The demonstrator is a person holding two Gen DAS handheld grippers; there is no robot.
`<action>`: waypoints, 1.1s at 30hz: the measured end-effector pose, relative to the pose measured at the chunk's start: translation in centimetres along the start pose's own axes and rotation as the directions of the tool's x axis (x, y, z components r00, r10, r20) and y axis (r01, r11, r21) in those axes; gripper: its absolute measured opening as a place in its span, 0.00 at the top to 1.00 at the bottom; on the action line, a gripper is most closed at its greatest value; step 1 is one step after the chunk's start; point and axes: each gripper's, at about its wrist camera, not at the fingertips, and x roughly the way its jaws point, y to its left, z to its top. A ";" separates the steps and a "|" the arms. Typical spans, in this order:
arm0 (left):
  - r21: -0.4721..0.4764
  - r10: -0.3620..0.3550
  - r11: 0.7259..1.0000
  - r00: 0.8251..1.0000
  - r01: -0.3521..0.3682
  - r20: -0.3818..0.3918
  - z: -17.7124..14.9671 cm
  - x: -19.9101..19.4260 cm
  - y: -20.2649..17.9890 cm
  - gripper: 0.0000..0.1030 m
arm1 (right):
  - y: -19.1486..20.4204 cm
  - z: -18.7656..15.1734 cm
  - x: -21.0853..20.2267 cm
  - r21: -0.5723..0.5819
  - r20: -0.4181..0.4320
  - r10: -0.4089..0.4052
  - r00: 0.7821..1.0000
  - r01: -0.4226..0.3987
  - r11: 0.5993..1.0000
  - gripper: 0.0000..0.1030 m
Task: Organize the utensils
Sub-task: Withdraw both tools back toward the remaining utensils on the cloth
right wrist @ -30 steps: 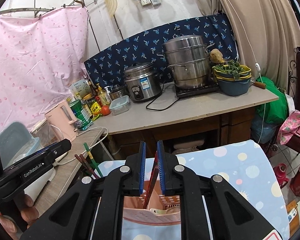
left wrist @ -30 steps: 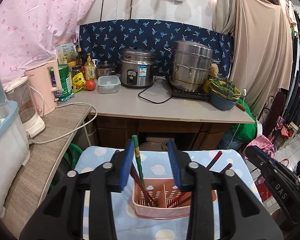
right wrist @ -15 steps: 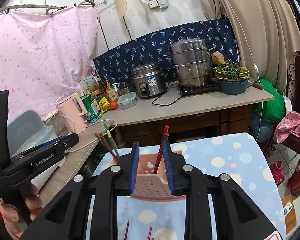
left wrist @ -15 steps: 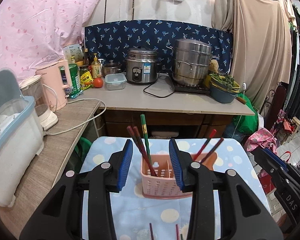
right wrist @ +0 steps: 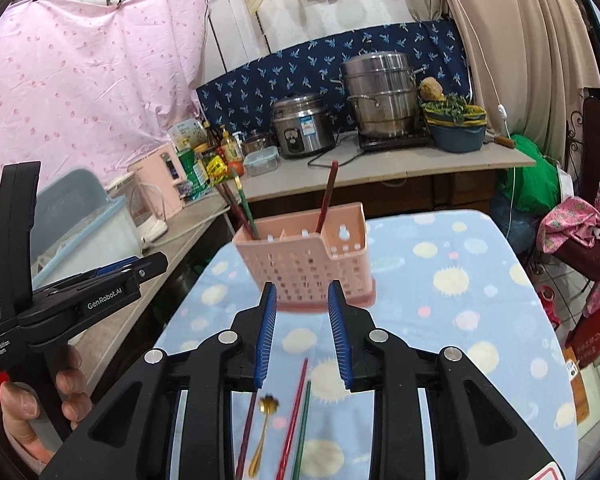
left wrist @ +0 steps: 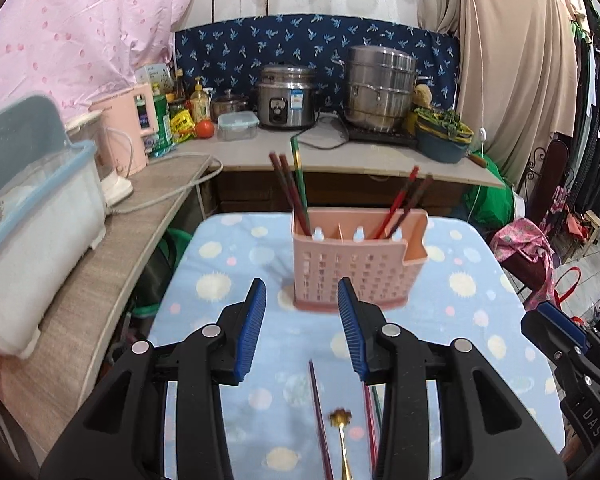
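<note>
The pink utensil holder (left wrist: 356, 264) stands upright toward the far edge of the table (left wrist: 480, 320), which is covered by a light-blue spotted cloth; its long side runs roughly parallel to that far edge. Chopsticks (left wrist: 290, 190) already stand in its left end, leaning up and away to the left, and another pair (left wrist: 404, 204) in the right end leans up to the right. Still loose on the cloth, near the table's near edge, lie several chopsticks: a dark red one (right wrist: 247, 424), a brighter red one (right wrist: 294, 412) and a green one (right wrist: 303, 424), with a small gold spoon (right wrist: 265, 424) between them, its flower-shaped bowl toward the holder. All four lie with their long axes running from the near edge toward the far edge, nearly parallel and close together. Both grippers hang above these loose pieces with nothing held. The left gripper (left wrist: 302, 322) has its jaws partly parted and empty. The right gripper (right wrist: 302, 330) has just been opening its jaws; nothing is between them either. The step in hand looks like the return for the next piece. The next move calls for lowering one gripper over a single stick, with the jaws set across its length, clear of the neighbours lying just beside it.
</note>
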 end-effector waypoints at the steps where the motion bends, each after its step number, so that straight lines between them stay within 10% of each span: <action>1: -0.001 0.000 1.000 1.000 0.000 -0.012 -0.7 0.0 0.1 0.65 | 0.0 -0.6 -0.2 0.002 -0.009 -0.002 1.000 0.002 1.000 0.74; 33: 0.000 0.010 1.000 0.966 -0.010 -0.257 -17.1 -0.5 0.5 0.65 | 0.2 -17.1 -1.8 0.021 -0.274 -0.030 0.961 0.037 0.999 0.74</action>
